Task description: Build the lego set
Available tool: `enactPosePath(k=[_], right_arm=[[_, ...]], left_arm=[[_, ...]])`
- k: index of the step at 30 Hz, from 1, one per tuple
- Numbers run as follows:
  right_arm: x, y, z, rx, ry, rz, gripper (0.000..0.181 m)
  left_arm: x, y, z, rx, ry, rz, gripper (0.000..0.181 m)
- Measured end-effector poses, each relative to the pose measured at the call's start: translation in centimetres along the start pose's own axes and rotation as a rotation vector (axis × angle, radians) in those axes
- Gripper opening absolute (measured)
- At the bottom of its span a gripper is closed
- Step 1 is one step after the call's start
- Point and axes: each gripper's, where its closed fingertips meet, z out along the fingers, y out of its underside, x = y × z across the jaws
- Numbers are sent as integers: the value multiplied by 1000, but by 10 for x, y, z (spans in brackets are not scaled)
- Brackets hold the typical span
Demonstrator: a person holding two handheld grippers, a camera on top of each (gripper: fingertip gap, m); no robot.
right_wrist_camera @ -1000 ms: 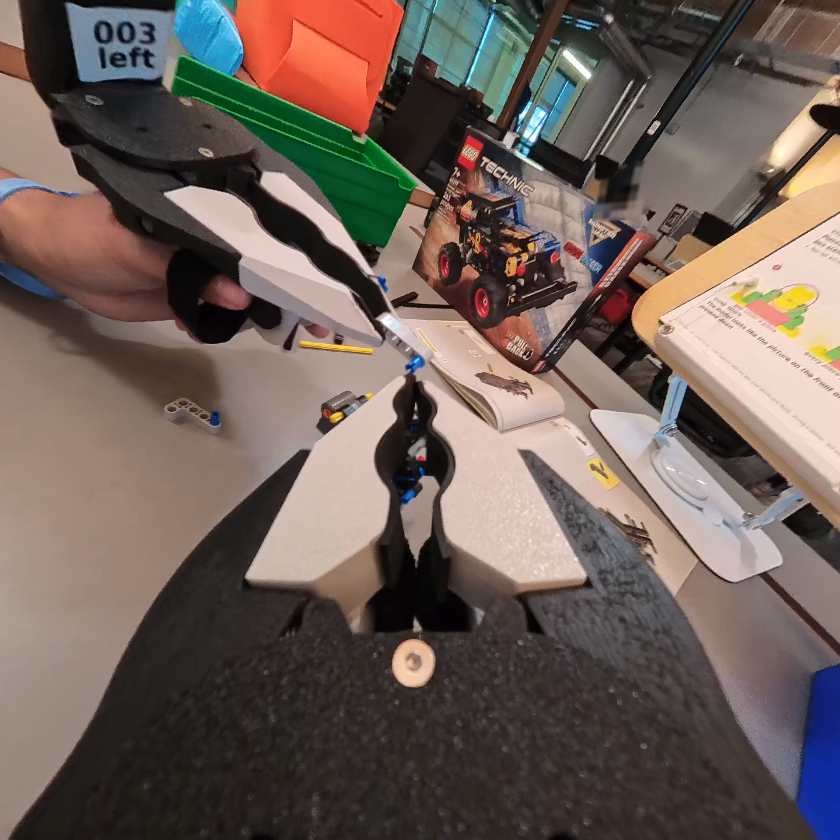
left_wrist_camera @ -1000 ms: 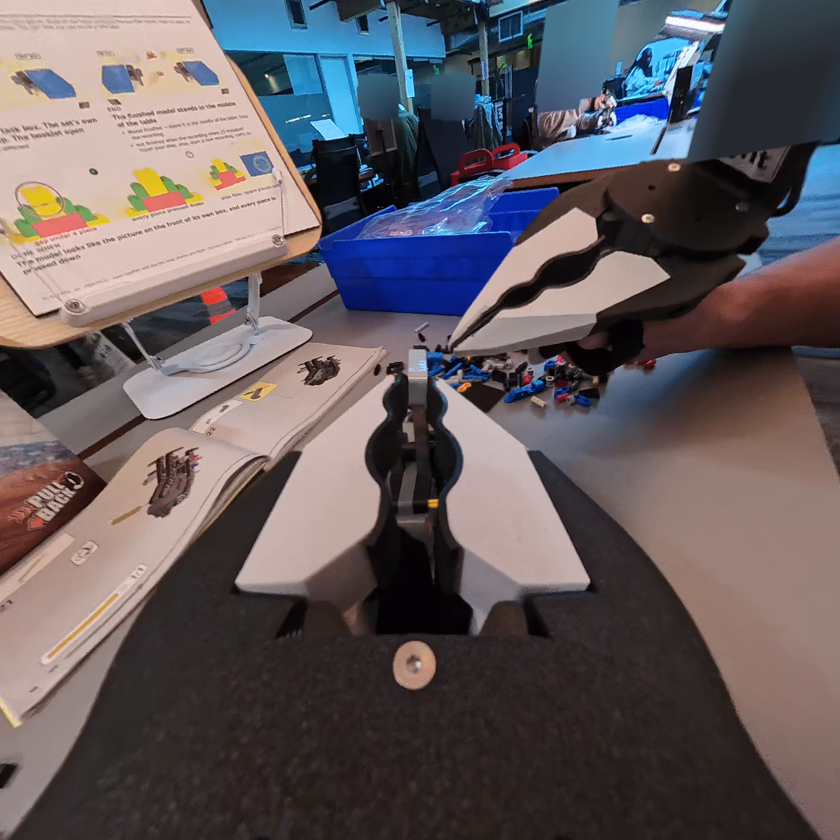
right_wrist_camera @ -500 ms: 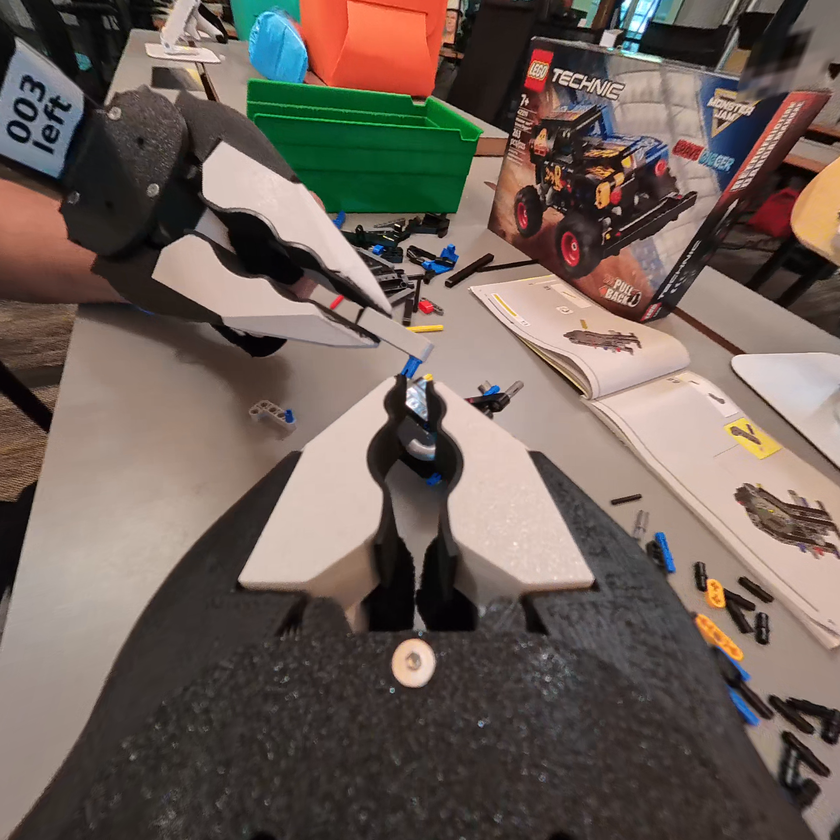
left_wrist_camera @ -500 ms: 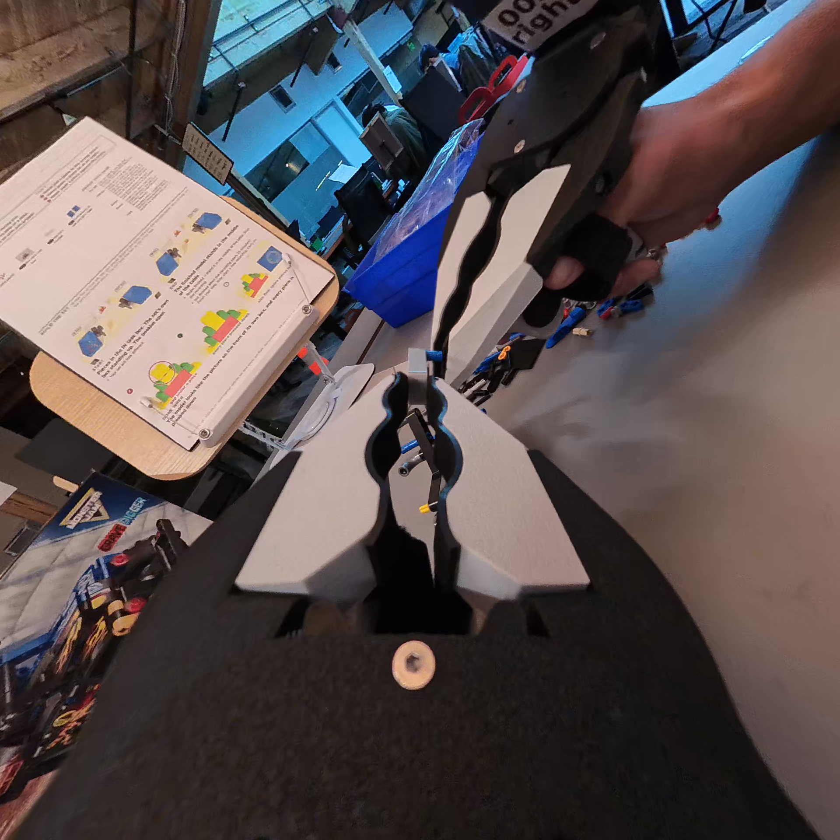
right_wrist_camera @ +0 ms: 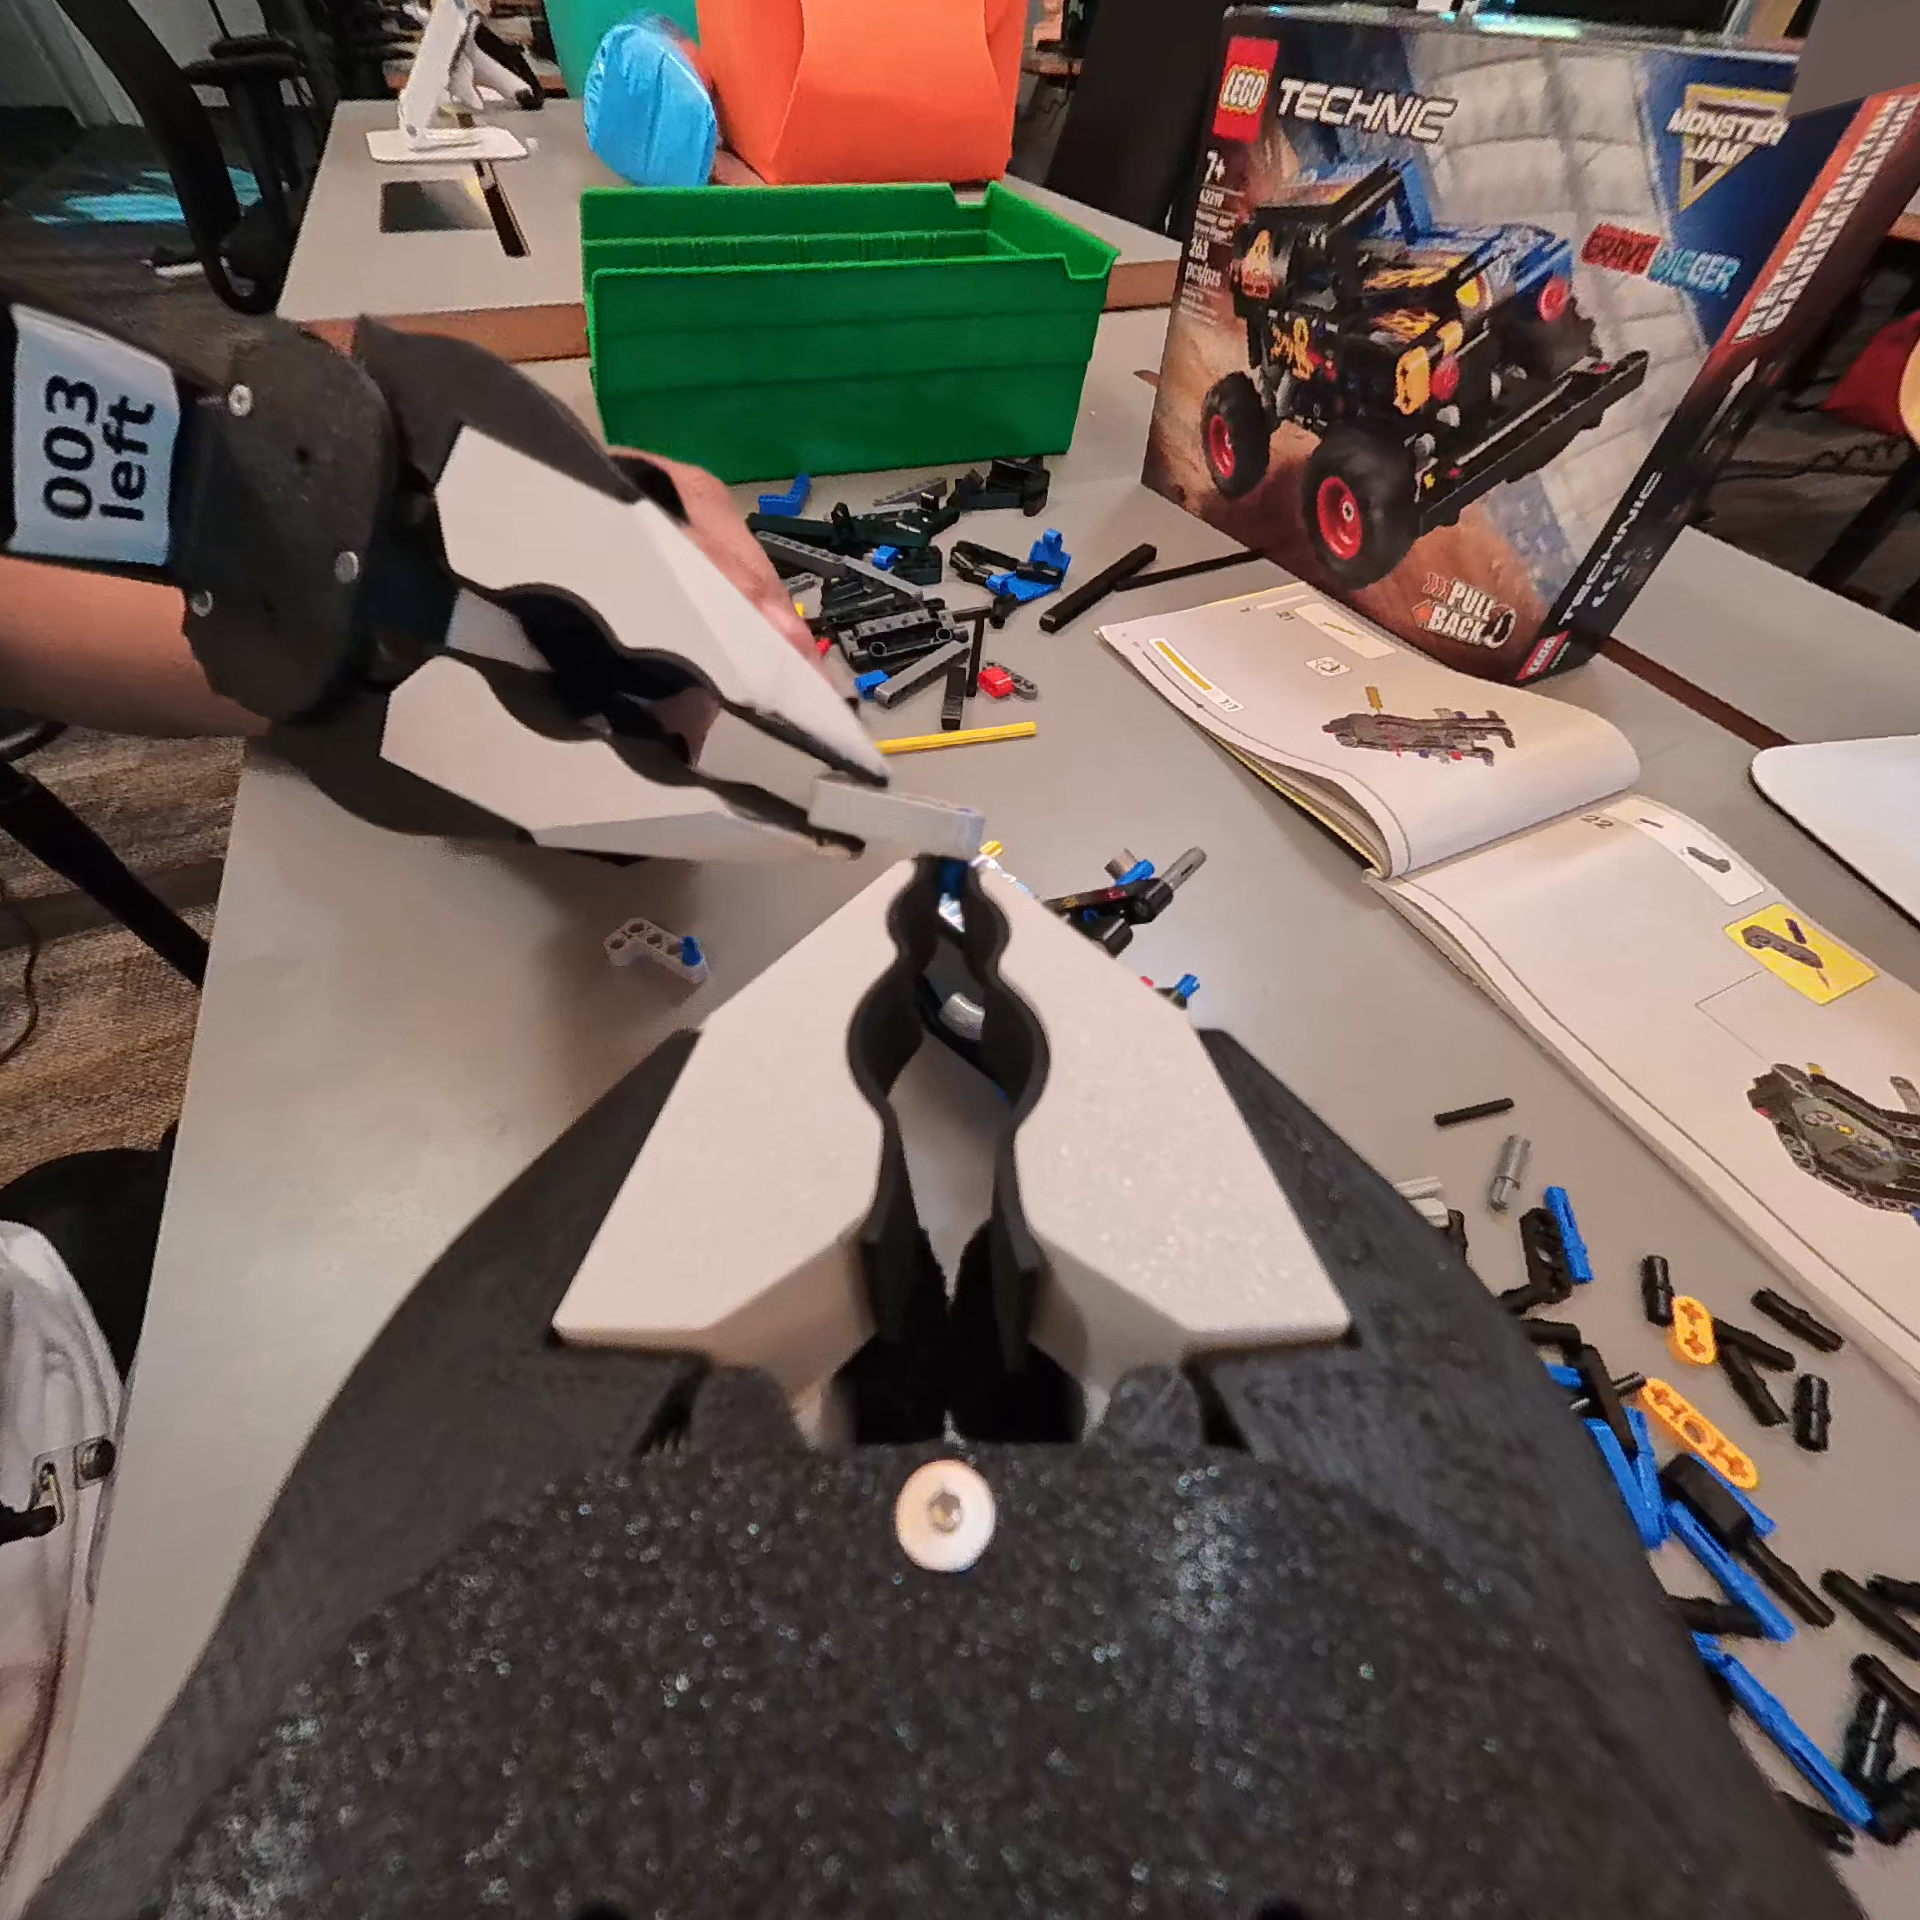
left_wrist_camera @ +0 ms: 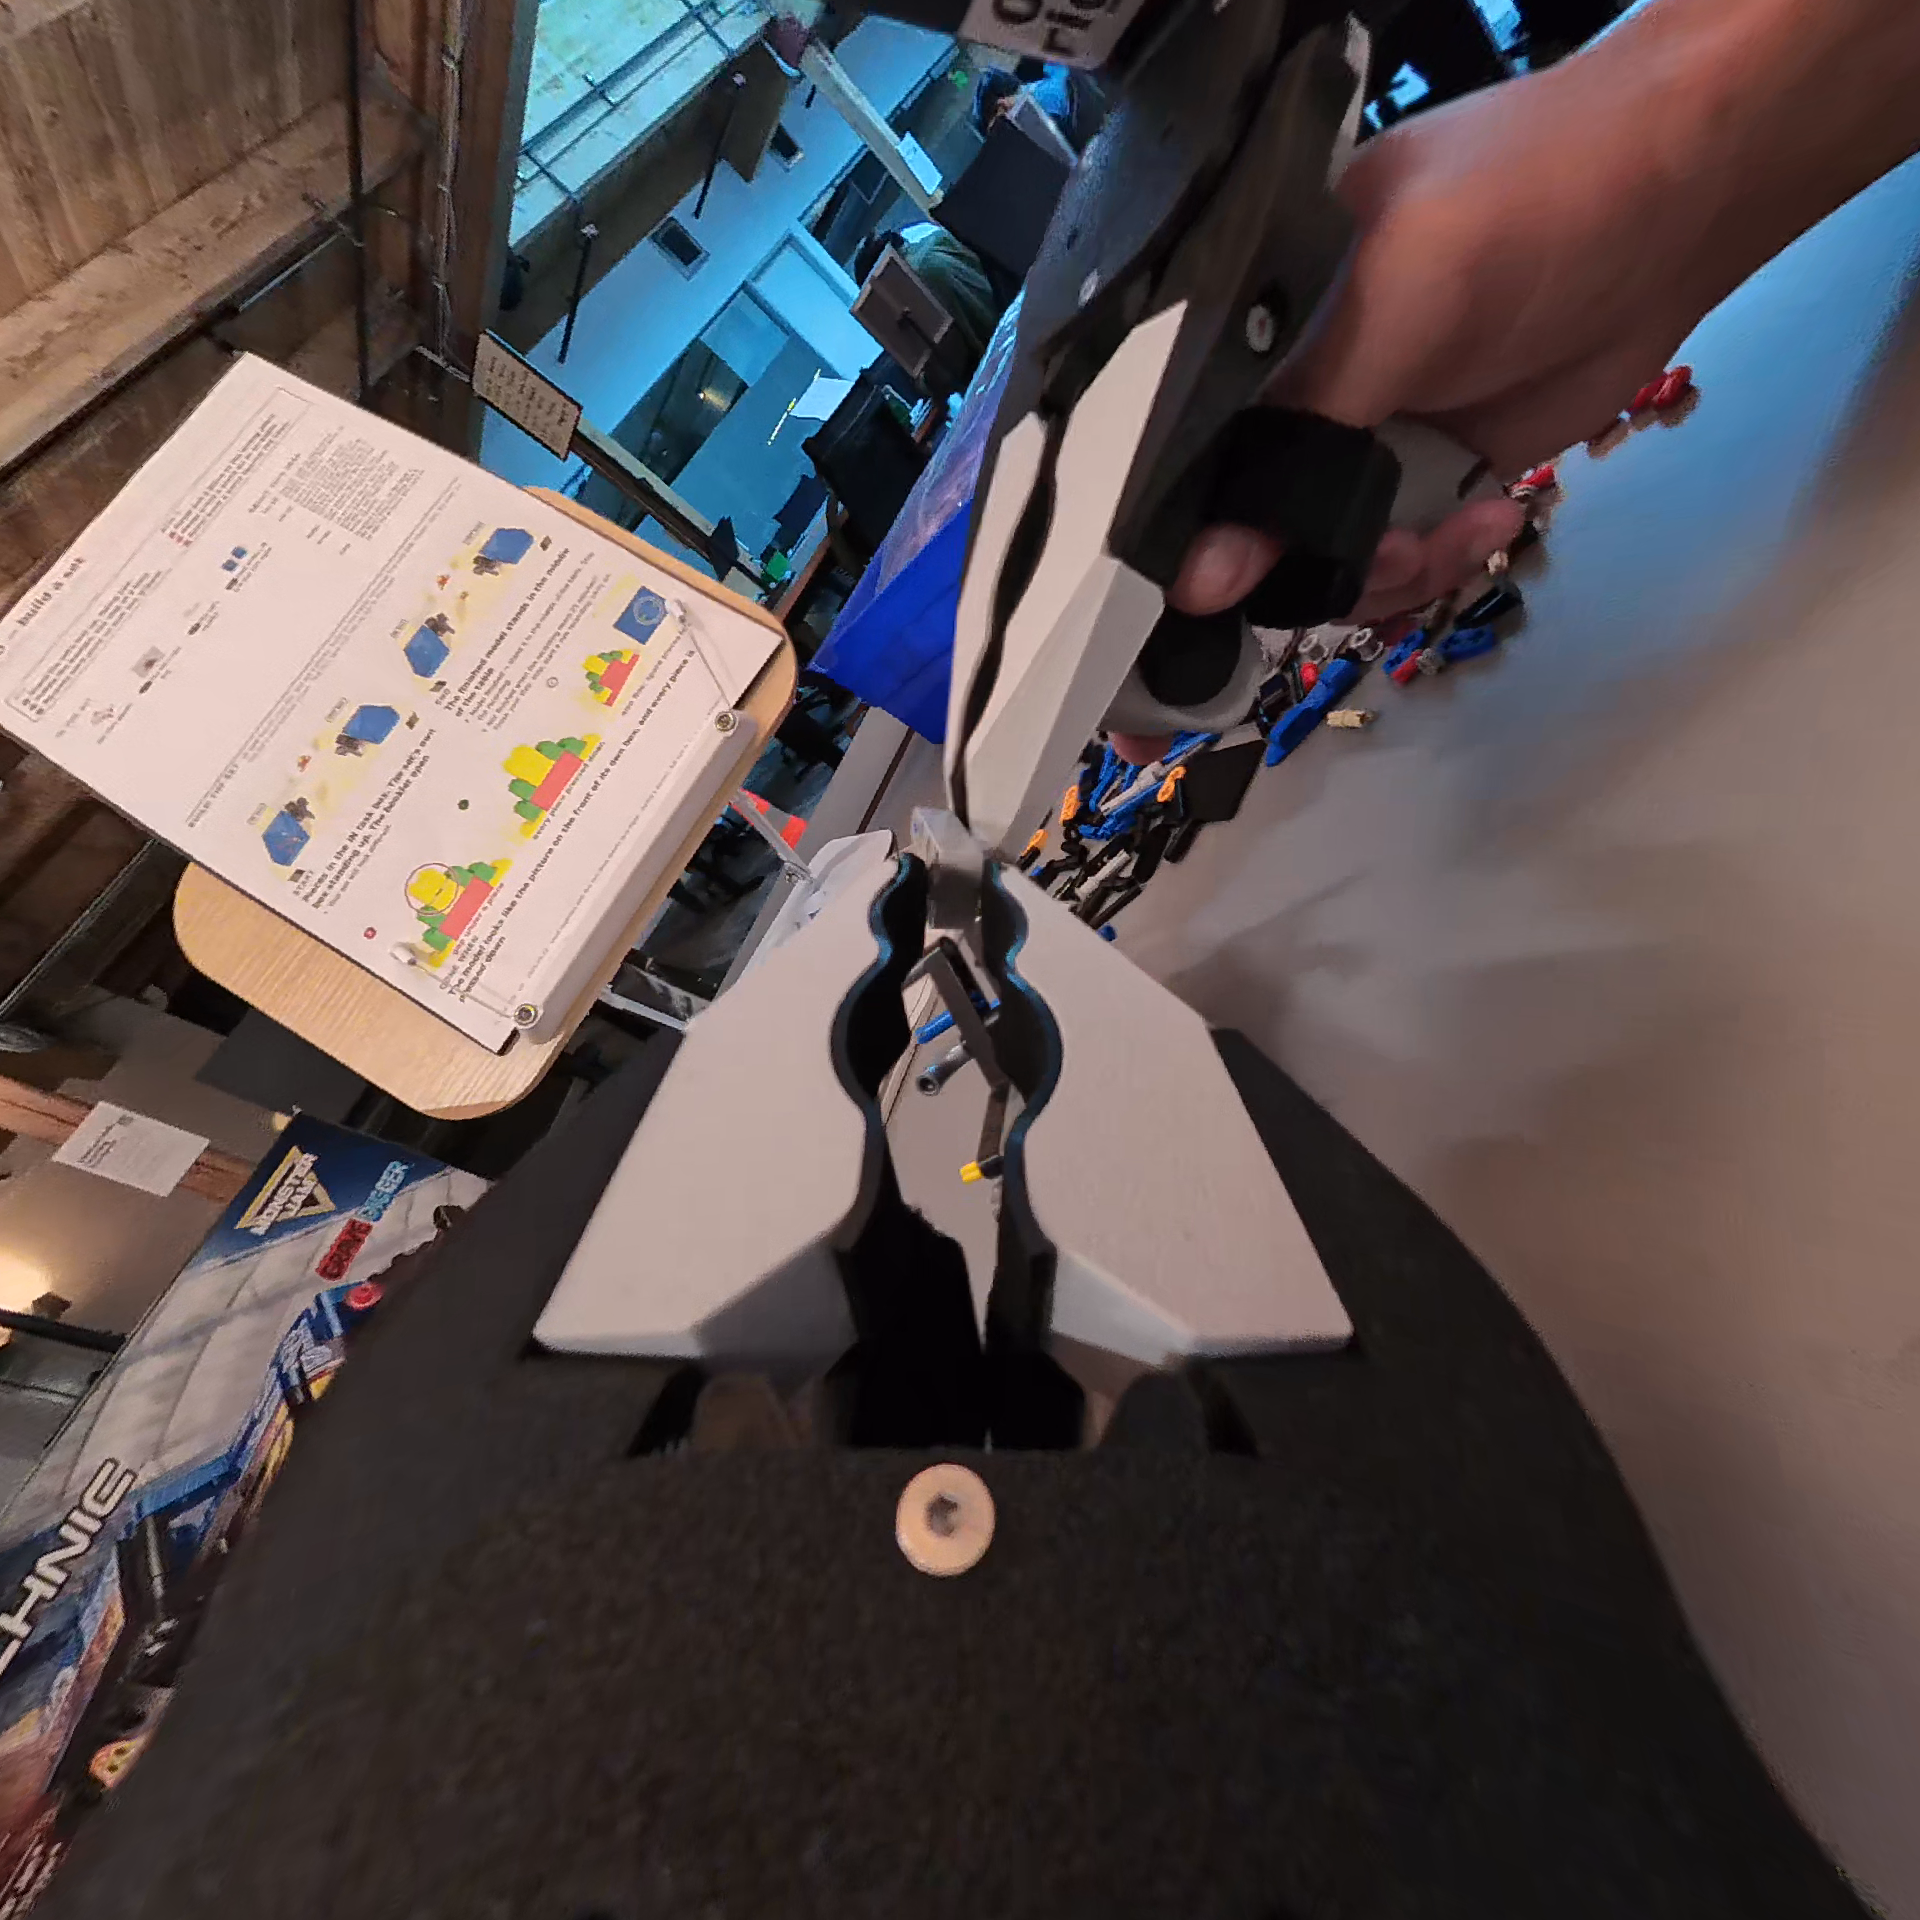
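Note:
My left gripper (left_wrist_camera: 951, 883) is shut on a light grey Lego beam (left_wrist_camera: 945, 857) that sticks out past its tips. A black part with a yellow pin (left_wrist_camera: 982, 1091) shows in the gap between its fingers. My right gripper (left_wrist_camera: 971, 805) comes down from above and its tip touches the beam's end. In the right wrist view my right gripper (right_wrist_camera: 948, 878) is shut on a small piece with a blue pin (right_wrist_camera: 948, 873). The left gripper (right_wrist_camera: 868, 816) comes in from the left with the grey beam (right_wrist_camera: 904, 821) right at my tip.
On the grey table: a green bin (right_wrist_camera: 831, 343), the set's box (right_wrist_camera: 1455, 343), an open booklet (right_wrist_camera: 1455, 748), loose parts behind (right_wrist_camera: 904, 613) and at right (right_wrist_camera: 1714, 1403), a small black assembly (right_wrist_camera: 1122, 899), a grey angle piece (right_wrist_camera: 649, 945). A blue bin (left_wrist_camera: 894, 634) and a sheet stand (left_wrist_camera: 416, 707) stand behind. Only a small space, under 4 cm, lies between the two pairs of fingers.
Both grippers have turned and lifted while their tips stayed together. The right gripper has swung from the side to above the left gripper's tip. Both stay shut.

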Motion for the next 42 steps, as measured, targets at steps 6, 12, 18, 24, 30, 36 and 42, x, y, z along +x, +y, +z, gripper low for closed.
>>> enactPosePath(k=[6,12,18,24,30,36,42], right_arm=[[-2,3,0,-30,-12,12,3],[-4,11,2,-82,-28,35,3],[-6,16,4,-115,-52,61,4],[-5,13,3,-106,-61,125,3],[-11,29,7,-176,-90,67,2],[-3,13,-5,-71,-13,-608,2],[-21,-34,-10,200,105,-862,3]], left_arm=[[3,3,5,-20,5,-11,11],[7,4,6,-30,-12,51,10],[7,7,6,-76,20,-29,6],[2,8,7,-120,-34,-8,6],[-53,19,-10,-81,-131,-275,6],[-25,0,-24,171,394,-688,6],[-7,-32,-32,337,718,-1099,6]])
